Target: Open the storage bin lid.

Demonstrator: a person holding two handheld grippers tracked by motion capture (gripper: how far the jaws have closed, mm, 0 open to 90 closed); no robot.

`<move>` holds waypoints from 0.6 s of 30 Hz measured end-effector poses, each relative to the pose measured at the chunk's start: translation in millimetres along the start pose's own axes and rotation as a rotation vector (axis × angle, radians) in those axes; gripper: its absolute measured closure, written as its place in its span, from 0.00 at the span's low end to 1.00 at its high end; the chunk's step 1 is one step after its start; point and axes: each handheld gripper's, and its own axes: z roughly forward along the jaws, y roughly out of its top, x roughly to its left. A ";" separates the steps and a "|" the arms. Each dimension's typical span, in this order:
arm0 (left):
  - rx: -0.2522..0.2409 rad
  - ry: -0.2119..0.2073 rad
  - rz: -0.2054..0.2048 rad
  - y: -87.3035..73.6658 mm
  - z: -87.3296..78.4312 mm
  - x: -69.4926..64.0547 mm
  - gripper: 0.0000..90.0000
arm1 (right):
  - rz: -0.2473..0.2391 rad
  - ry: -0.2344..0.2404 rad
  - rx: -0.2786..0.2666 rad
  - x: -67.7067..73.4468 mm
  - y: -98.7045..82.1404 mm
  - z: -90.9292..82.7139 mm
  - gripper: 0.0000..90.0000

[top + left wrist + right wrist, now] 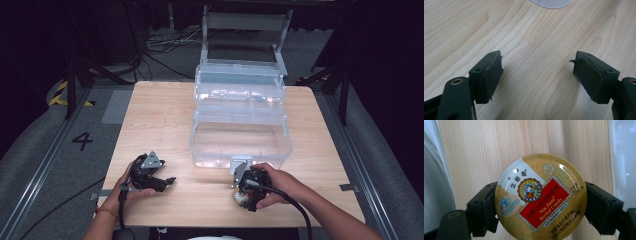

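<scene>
The right tongs (540, 202) clamp a round candy tin (541, 196) by its rim above the counter (160, 115), just before the clear storage box (241, 145). Pickup looks done; placing remains. The left tongs (536, 72) rest wide open, empty.

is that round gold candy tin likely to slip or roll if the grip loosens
The round gold and red candy tin looks rigid, probably metal. Its glossy lid and curved rim, pinched at the edges by the right gripper, suggest it could slip. Landing on edge, it might roll across the wooden table.
</scene>
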 end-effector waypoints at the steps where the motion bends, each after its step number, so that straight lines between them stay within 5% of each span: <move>1: 0.000 0.000 0.001 0.0 0.0 0.0 0.26 | 0.005 -0.003 -0.003 -1.2 -4.1 -2.2 0.23; 18: -0.001 0.003 -0.003 -0.2 0.0 -0.5 0.26 | 0.064 -0.045 -0.035 -3.5 -47.4 -36.6 0.23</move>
